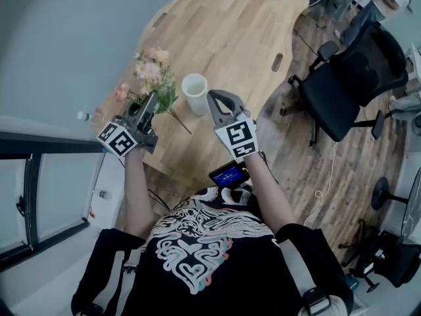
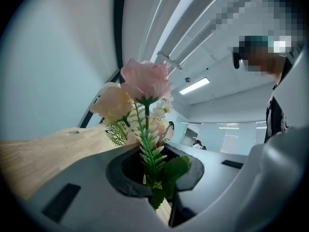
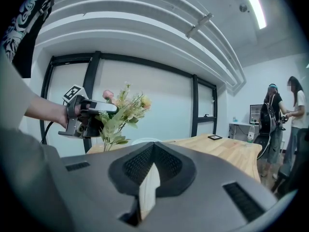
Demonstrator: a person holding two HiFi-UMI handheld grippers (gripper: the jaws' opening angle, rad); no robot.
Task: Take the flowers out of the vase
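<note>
Bunch of artificial pink and cream flowers with green leaves (image 1: 150,71): out of the vase, stems pinched in left hand-held gripper (image 1: 150,101), over the pale wooden table's (image 1: 230,31) near-left corner.
White cylindrical vase (image 1: 195,94): upright, no stems inside, by the near edge.
Right hand-held gripper (image 1: 213,100): closed, empty.
Handling: lay the bunch flat on bare wood, clear of the vase, before releasing.
</note>
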